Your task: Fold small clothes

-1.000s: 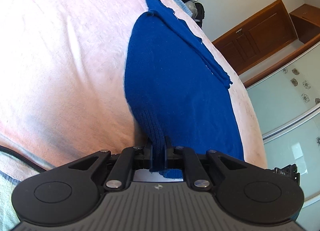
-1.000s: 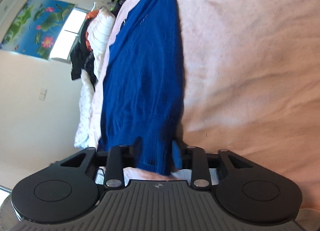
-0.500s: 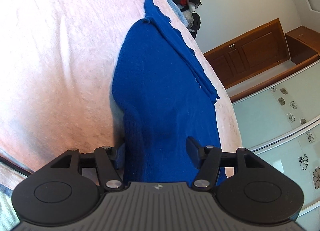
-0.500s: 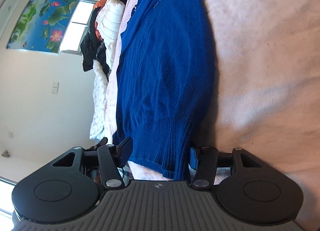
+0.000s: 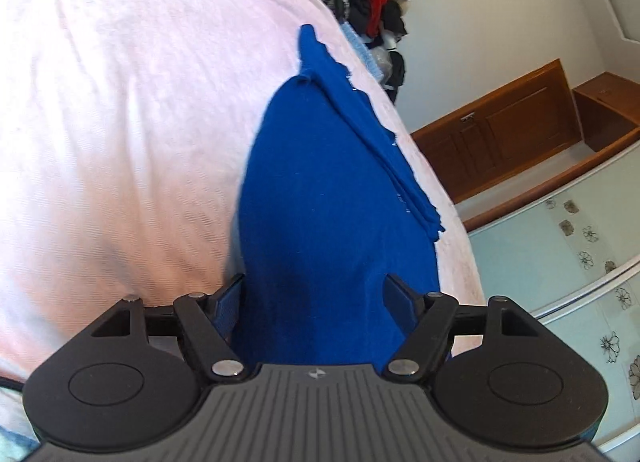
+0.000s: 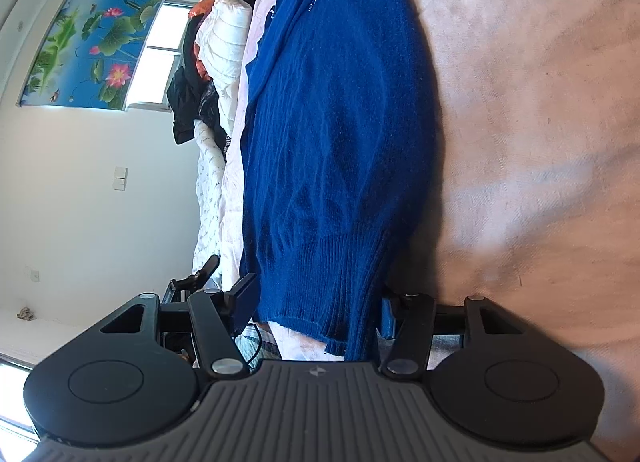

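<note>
The blue sweater (image 5: 336,222) lies partly folded on the bed (image 5: 120,122), ahead of both grippers. The left gripper (image 5: 316,298) and right gripper (image 6: 316,298) are spread apart, gripping nothing; further folds likely remain.

no readable text anywhere, both views. only mark: small embossed logo, top centre of each gripper body, left gripper (image 5: 316,294) and right gripper (image 6: 316,302), shape only, no letters. lotus poster (image 6: 92,50) on wall is pure picture, no caption. flower motifs on glass panels (image 5: 576,262), just decoration. blue sweater (image 6: 340,122): no label legible.
</note>
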`<action>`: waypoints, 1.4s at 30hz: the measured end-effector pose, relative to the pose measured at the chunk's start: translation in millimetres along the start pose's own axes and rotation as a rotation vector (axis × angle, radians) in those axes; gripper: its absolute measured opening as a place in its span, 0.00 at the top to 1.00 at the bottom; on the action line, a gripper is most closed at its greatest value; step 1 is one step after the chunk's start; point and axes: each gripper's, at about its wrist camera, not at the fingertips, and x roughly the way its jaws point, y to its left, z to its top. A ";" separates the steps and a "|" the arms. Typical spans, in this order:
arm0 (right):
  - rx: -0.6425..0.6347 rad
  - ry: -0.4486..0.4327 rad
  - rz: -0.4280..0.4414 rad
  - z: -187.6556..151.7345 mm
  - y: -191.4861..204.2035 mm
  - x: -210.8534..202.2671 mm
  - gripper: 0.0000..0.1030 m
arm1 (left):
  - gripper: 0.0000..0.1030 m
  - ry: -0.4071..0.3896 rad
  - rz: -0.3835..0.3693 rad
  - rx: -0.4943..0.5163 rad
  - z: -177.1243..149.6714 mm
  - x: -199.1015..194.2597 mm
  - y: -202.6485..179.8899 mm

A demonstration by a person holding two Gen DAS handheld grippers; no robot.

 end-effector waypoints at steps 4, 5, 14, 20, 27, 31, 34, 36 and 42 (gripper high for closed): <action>0.006 0.006 0.000 1.3 0.0 1.4 0.40 | 0.28 0.080 -0.071 0.005 -6.6 9.0 -5.3; 0.007 0.009 -0.001 1.7 -0.2 1.0 0.40 | 0.28 0.112 -0.073 0.019 -9.4 11.5 -6.7; -0.007 0.016 -0.031 0.7 3.0 2.5 0.41 | 0.66 0.150 0.032 0.065 -14.8 -0.6 -3.8; -0.066 -0.033 -0.134 -8.1 6.4 11.2 0.87 | 0.92 0.161 0.123 0.181 -15.3 3.4 -15.6; -0.179 -0.065 -0.205 -21.5 23.4 -13.3 0.89 | 0.93 0.167 0.110 0.260 -16.4 -13.7 -26.8; -0.122 -0.061 -0.211 -20.6 4.4 -16.2 0.90 | 0.93 0.185 0.129 0.177 -20.1 -5.1 -8.6; -0.123 -0.052 -0.172 -20.4 7.2 -12.3 0.90 | 0.93 0.174 0.114 0.171 -14.2 -7.5 -13.1; -0.131 -0.049 -0.167 -16.7 11.9 -12.4 0.90 | 0.93 0.180 0.108 0.176 -7.6 -8.9 -19.8; -0.102 -0.082 -0.046 11.0 25.0 -24.9 0.90 | 0.93 0.133 0.017 0.138 23.1 -12.6 -42.1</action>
